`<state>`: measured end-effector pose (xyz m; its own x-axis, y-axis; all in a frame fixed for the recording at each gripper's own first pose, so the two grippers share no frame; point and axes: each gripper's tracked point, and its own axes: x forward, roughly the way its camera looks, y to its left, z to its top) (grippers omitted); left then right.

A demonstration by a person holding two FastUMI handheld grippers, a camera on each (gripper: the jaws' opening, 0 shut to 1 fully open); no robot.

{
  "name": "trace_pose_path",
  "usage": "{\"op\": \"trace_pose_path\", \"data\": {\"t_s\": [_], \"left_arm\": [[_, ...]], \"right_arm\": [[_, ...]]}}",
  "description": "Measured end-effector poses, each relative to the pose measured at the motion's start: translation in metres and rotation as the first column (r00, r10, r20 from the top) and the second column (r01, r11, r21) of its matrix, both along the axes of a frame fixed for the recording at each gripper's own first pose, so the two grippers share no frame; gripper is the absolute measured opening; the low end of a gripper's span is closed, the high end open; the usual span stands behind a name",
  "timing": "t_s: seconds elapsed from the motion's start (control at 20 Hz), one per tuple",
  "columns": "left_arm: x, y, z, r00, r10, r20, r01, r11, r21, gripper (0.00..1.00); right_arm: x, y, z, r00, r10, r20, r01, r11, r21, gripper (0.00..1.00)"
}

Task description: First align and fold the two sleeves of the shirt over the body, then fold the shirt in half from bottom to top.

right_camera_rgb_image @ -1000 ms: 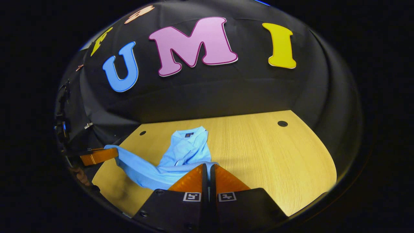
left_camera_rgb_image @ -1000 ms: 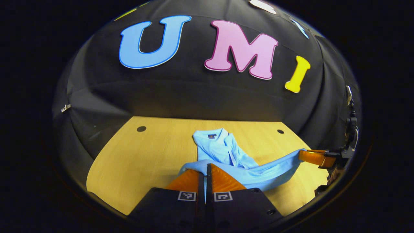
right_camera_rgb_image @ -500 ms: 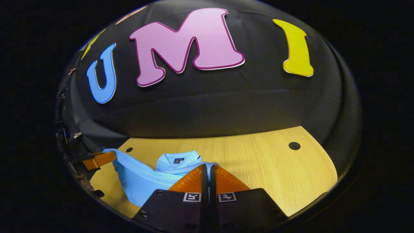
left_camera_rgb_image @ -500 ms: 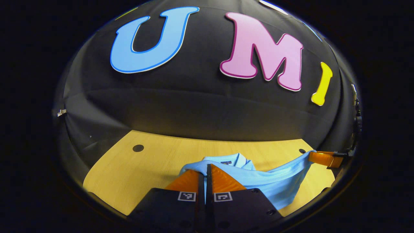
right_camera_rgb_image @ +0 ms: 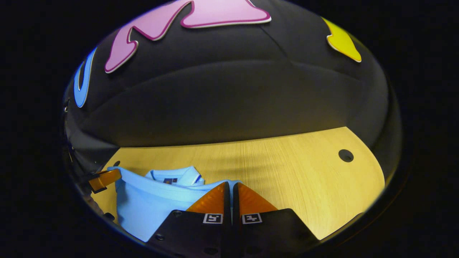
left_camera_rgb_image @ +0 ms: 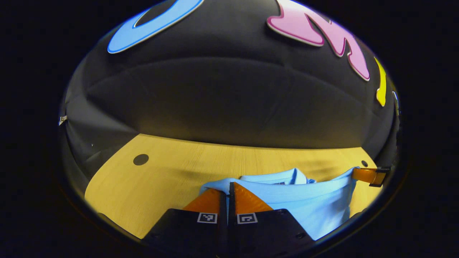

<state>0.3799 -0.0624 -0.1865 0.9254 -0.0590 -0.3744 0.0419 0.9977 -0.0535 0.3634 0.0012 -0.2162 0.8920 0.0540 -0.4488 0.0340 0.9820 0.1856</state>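
Note:
A light blue collared shirt (left_camera_rgb_image: 308,200) lies on the wooden table (left_camera_rgb_image: 157,179). My left gripper (left_camera_rgb_image: 228,184) is shut on one corner of its bottom hem, and my right gripper (right_camera_rgb_image: 230,184) is shut on the other corner. The hem stretches taut between them, lifted over the body near the collar (right_camera_rgb_image: 175,175). In the left gripper view the right gripper (left_camera_rgb_image: 367,175) holds the hem at the far right. In the right gripper view the left gripper (right_camera_rgb_image: 104,179) holds it at the far left. The sleeves are hidden under the raised cloth.
Round holes mark the table: one at the left (left_camera_rgb_image: 140,159) and another at the right (right_camera_rgb_image: 345,155). The black cloth wall rises just behind the table's far edge. Bare wood spreads to either side of the shirt.
Both grippers have carried the hem forward from the table's front towards the collar, and the shirt's body is now mostly covered by the raised cloth. The wall looms closer.

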Motion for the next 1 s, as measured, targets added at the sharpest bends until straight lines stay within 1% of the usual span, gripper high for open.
{"op": "trace_pose_path", "data": {"t_s": [0.15,0.25,0.3,0.35,0.4,0.45,0.8,0.9,1.0], "left_arm": [[0.01,0.005,-0.021,0.999,0.034,-0.04,-0.035,0.999,-0.016,0.05],[0.016,0.012,-0.037,0.996,0.049,-0.073,-0.049,0.999,0.0,0.05],[0.015,0.011,-0.041,0.995,0.054,-0.086,-0.053,0.999,0.007,0.06],[0.016,0.011,-0.044,0.994,0.055,-0.093,-0.054,0.998,0.01,0.1],[0.016,0.011,-0.048,0.994,0.055,-0.096,-0.054,0.998,0.009,0.05],[0.017,0.011,-0.05,0.994,0.055,-0.099,-0.055,0.998,0.009,0.05],[0.017,0.009,-0.054,0.993,0.057,-0.105,-0.054,0.998,0.027,0.06],[0.016,0.007,-0.058,0.992,0.051,-0.114,-0.048,0.998,0.031,0.1],[0.014,0.005,-0.058,0.992,0.048,-0.12,-0.04,0.997,0.064,0.16]], "right_arm": [[0.014,0.003,-0.025,0.999,-0.01,-0.041,0.011,1.0,0.004,0.05],[0.019,0.004,-0.034,0.998,-0.012,-0.06,0.012,1.0,0.003,0.05],[0.02,0.005,-0.039,0.998,-0.011,-0.068,0.011,1.0,0.003,0.05],[0.022,0.005,-0.042,0.997,-0.012,-0.076,0.012,1.0,-0.001,0.05],[0.021,0.006,-0.046,0.996,-0.012,-0.084,0.012,1.0,-0.004,0.05],[0.022,0.008,-0.053,0.995,-0.012,-0.096,0.012,1.0,-0.004,0.05],[0.024,0.008,-0.055,0.995,-0.019,-0.098,0.021,1.0,0.02,0.05],[0.022,0.007,-0.055,0.994,-0.03,-0.106,0.03,1.0,0.008,0.05],[0.022,0.01,-0.056,0.994,-0.03,-0.108,0.031,1.0,0.0,0.07]]}}
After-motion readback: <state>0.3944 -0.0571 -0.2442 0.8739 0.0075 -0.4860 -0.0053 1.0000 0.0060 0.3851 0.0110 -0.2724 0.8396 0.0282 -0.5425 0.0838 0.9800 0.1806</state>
